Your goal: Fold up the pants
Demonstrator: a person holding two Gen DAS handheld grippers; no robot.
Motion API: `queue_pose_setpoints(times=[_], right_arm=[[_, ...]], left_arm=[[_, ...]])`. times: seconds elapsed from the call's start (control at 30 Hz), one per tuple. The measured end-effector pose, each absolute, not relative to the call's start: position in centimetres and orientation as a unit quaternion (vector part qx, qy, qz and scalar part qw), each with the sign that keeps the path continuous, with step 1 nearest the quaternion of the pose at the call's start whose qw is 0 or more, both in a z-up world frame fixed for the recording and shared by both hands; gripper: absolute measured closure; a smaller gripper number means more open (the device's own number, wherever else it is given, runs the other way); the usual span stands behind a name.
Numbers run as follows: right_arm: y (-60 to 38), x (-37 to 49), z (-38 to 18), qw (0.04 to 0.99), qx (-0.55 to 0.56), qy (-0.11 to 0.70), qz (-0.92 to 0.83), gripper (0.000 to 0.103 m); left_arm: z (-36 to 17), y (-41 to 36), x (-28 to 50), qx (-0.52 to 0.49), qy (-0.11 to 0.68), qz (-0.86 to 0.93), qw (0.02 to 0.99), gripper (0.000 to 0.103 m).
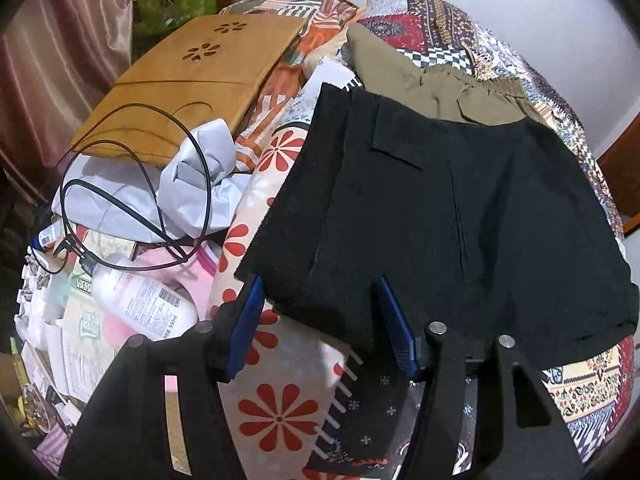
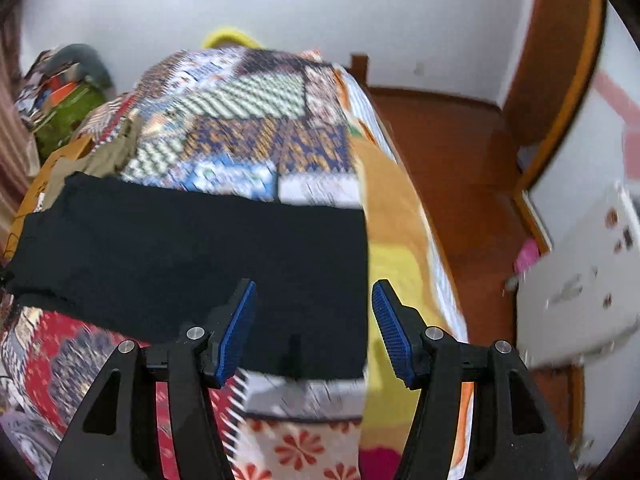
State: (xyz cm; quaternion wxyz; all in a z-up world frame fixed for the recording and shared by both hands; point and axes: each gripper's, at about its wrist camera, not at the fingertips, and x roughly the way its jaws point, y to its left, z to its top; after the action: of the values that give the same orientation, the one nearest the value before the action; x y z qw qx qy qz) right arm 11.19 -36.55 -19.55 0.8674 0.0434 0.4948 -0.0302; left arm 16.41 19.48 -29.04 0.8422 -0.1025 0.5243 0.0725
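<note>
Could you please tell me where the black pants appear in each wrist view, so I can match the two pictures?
Left wrist view: the black pants fill the centre and right, lying folded on the bed ahead of the open left hand-held gripper.
Right wrist view: the black pants stretch across the left and centre, between and beyond the open right hand-held gripper.
Shared landmark: the olive garment just beyond the pants' far edge.

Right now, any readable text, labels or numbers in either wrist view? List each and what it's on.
"500ml": on the label of the white bottle lying left of the black pants, left wrist view.
Rest of that bottle's label and its barcode: too small to read.
Green-lettered printed carton under the bottle: lettering not legible.
Small tube label at far left: too small.
Right wrist view: motion-blurred, nothing readable.
</note>
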Motion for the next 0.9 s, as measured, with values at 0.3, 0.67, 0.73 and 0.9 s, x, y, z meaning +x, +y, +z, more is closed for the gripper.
queue_pose_setpoints(times=[0.3, 0.67, 0.73, 0.9], right_arm=[[-38.2, 9.6, -25.6, 0.83, 0.112, 0.546, -0.035, 0.047], [-39.2, 8.8, -27.2, 0.833, 0.159, 0.529, -0.036, 0.075], [-38.8, 9.0, -27.0, 0.84, 0.146, 0.521, -0.036, 0.078], [-37.6, 9.2, -25.7, 0.863, 0.088, 0.495, -0.043, 0.085]], left_arm=[[-28.8, 18.3, 16.3, -0.064, 0.524, 0.094, 0.844, 0.058], [-27.8, 17.7, 16.0, -0.04, 0.508, 0.104, 0.854, 0.074], [-27.3, 17.5, 16.0, -0.037, 0.5, 0.11, 0.858, 0.077], [-26.2, 17.0, 16.4, -0.017, 0.481, 0.12, 0.868, 0.084]])
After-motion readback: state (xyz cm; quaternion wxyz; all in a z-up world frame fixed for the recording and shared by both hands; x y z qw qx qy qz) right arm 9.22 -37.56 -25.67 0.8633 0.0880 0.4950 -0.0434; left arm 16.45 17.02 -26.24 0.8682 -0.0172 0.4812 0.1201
